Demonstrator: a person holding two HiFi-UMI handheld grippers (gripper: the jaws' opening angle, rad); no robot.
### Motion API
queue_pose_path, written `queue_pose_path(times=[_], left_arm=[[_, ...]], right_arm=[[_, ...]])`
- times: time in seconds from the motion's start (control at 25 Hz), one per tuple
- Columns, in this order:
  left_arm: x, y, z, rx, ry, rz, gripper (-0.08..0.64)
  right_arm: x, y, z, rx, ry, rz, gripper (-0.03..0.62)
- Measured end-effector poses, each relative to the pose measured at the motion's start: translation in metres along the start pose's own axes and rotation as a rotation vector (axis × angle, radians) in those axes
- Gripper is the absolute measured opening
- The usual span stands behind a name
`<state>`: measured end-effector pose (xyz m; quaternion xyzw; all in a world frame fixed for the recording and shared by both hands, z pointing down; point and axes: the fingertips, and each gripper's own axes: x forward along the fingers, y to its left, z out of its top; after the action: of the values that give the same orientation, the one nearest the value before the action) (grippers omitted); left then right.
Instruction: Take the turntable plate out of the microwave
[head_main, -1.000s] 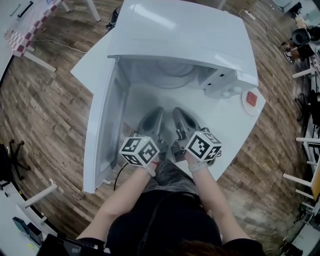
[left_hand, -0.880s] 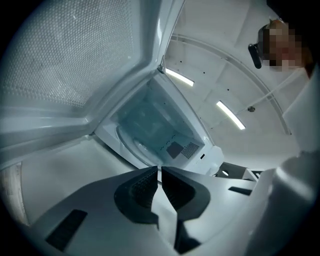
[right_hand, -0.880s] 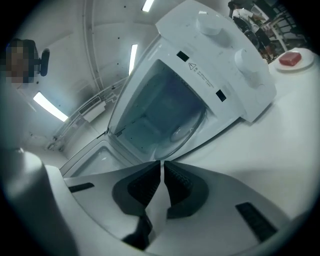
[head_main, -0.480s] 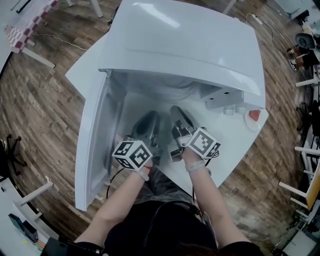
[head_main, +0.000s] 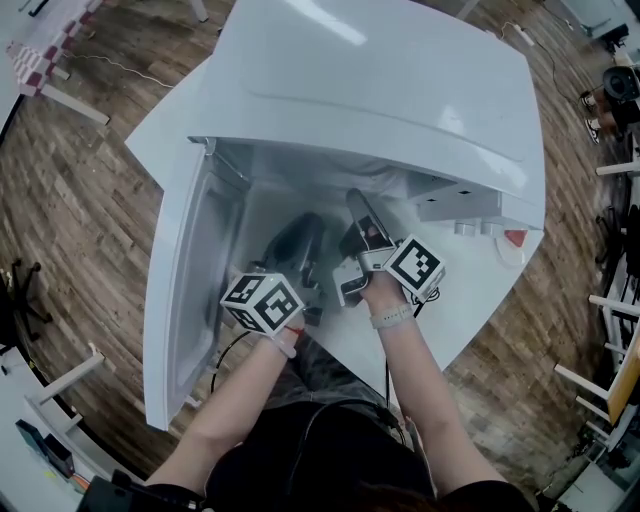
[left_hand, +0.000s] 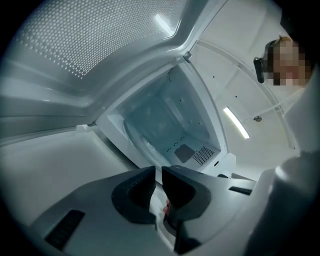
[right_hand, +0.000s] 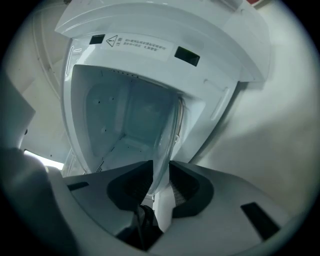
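Evidently lining up a grasp, the right gripper (right_hand: 161, 175) straddles the turntable plate (right_hand: 169, 131) with fingers just opened wide; the left gripper (left_hand: 158, 176) hovers, fingers nearly closed.

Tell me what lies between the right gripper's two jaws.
The rim of the glass plate, seen edge-on. The right gripper has just been opening its jaws, which stand either side of the rim. The right gripper view shows this.

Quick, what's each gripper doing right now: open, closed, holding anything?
Left gripper: shut, nothing visibly between its jaws.
Right gripper: open, jaws just been opening, with the edge of the turntable plate between them.
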<state>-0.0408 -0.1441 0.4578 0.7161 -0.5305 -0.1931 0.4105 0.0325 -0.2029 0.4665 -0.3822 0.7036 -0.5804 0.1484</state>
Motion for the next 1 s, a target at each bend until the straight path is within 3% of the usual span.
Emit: queue_pose_path(times=[0.24, 0.56, 1.0], left_arm=[[0.004, 0.003, 0.004, -0.07, -0.02, 0.001, 0.035], [0.013, 0.008, 0.006, -0.236, -0.047, -0.012, 0.088], [0.007, 0.014, 0.007, -0.331, -0.087, -0.029, 0.095]], right_arm=[[0.004, -0.003, 0.002, 0.053, -0.012, 0.007, 0.085], [0.003, -0.002, -0.001, 0.117, 0.006, 0.032, 0.067], [-0.017, -0.001, -0.018, 0.174, 0.033, 0.065, 0.061]])
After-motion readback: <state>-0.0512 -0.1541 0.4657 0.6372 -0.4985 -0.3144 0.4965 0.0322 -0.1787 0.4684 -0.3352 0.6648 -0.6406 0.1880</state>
